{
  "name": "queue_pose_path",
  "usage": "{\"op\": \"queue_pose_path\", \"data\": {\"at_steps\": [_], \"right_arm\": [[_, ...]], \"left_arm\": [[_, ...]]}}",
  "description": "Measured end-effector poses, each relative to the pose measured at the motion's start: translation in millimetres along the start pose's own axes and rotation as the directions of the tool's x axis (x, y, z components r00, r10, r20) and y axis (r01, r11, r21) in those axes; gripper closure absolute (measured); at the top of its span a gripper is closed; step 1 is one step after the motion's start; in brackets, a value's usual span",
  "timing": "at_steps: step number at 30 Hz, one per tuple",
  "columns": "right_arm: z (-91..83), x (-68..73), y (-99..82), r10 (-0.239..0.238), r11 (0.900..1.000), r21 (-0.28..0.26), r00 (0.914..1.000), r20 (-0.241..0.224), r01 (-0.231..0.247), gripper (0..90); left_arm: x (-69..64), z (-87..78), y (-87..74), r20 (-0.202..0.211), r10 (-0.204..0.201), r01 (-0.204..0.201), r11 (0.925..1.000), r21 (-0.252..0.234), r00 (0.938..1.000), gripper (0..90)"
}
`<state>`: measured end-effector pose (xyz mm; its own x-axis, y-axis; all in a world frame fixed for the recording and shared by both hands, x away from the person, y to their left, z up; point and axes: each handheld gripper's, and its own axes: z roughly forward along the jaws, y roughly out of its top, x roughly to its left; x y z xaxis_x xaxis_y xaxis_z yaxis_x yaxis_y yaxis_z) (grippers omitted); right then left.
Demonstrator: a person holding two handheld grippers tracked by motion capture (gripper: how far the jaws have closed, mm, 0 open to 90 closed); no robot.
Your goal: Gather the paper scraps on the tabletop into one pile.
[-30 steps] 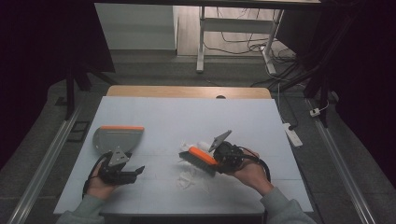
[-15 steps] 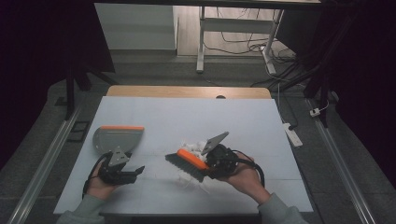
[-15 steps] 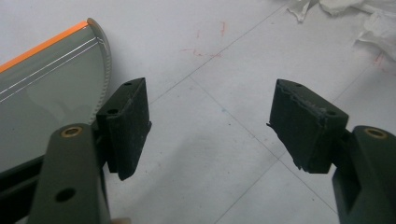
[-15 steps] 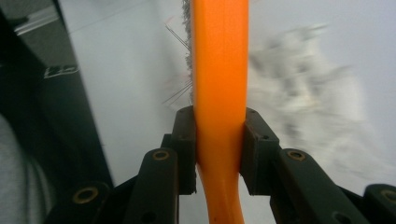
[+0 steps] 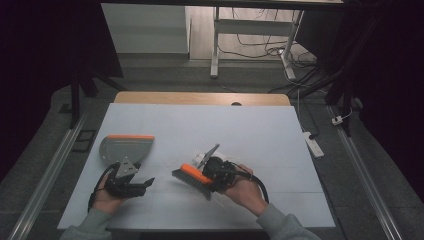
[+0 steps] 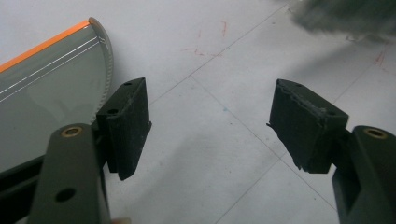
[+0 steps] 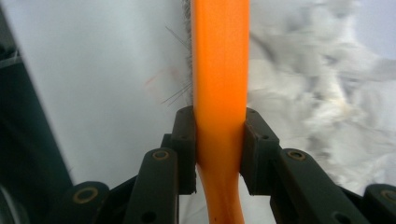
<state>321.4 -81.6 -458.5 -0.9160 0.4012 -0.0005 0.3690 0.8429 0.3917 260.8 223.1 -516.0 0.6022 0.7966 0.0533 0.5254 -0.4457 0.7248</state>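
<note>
A: How far along does the sweeping look?

B: Early to midway, I'd judge. The right gripper (image 5: 209, 176) pinches the orange plastic handle of a hand brush with dark bristles (image 5: 192, 176), low on the white table (image 5: 250, 130), just right of centre. The crumpled white paper scraps (image 5: 204, 155) lie right beside the bristles, not yet in the grey dustpan with the orange front edge (image 5: 126, 148), which sits apart to the left.

A: And the left gripper (image 5: 131, 184)?

B: Its jaws are spread wide with nothing between them, hovering just below the dustpan. Taking hold of the pan and brushing the scraps in are what's left.

A: What do the close views add?

B: The right gripper view shows the pads clamped squarely on the handle (image 7: 219, 93) and the scraps (image 7: 317, 93) next to it. The left gripper view shows the dustpan's curved rim (image 6: 56, 79) just beside one jaw, and faint red marks on the tabletop that the high view doesn't resolve.
</note>
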Motion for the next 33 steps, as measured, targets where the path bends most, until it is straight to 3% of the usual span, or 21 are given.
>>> {"op": "queue_pose_path", "data": {"at_steps": [2, 6, 12, 14, 17, 21, 24, 28, 33], "right_arm": [[-4.4, -9.2, -1.5, 0.020, 0.9995, -0.025, 0.9993, 0.032, -0.019, 70.0], [-24.6, -17.1, -7.7, 0.057, 0.9933, -0.102, 0.9982, 0.018, -0.055, 70.0], [-55.0, -11.7, -20.1, 0.011, 0.9921, -0.125, 0.9998, 0.017, -0.008, 70.0], [-58.2, -8.8, -25.7, -0.012, 0.9939, -0.109, 0.9998, -0.016, 0.010, 70.0], [-52.9, 1.4, -34.5, -0.051, 0.9974, -0.053, 0.9963, -0.070, 0.048, 70.0], [-36.0, 20.0, -43.6, -0.089, 0.9948, 0.040, 0.9897, -0.112, 0.094, 70.0], [-26.8, 25.6, -44.8, -0.140, 0.9861, 0.079, 0.9871, -0.078, 0.146, 70.0], [-22.9, 18.1, -38.0, -0.172, 0.9802, 0.096, 0.9849, -0.017, 0.173, 70.0], [-17.3, -3.1, -28.8, -0.149, 0.9852, 0.086, 0.9888, 0.003, 0.148, 69.9]], "left_arm": [[0.4, -0.1, -0.2, 0.000, 0.000, 0.000, 1.0000, 0.000, 1.0000, 29.7], [0.5, 0.3, -0.3, -0.003, 0.001, -0.001, 1.0000, 0.002, 1.0000, 29.7], [-0.9, 0.3, 0.0, -0.006, 0.008, -0.008, 1.0000, 0.004, 1.0000, 29.7], [-0.5, 0.3, 0.0, -0.006, 0.007, -0.007, 1.0000, 0.004, 1.0000, 29.7], [-0.3, 0.4, -0.1, -0.006, 0.006, -0.006, 1.0000, 0.004, 1.0000, 29.7], [-0.8, 0.4, -0.1, -0.007, 0.006, -0.006, 1.0000, 0.002, 1.0000, 29.7], [-1.1, 0.7, 0.0, -0.006, 0.007, -0.006, 1.0000, 0.004, 1.0000, 29.7], [-0.8, 0.7, -0.1, -0.007, 0.007, -0.007, 1.0000, 0.005, 1.0000, 29.6], [0.3, 0.4, -0.4, -0.006, 0.005, -0.005, 1.0000, 0.004, 1.0000, 29.7]]}}
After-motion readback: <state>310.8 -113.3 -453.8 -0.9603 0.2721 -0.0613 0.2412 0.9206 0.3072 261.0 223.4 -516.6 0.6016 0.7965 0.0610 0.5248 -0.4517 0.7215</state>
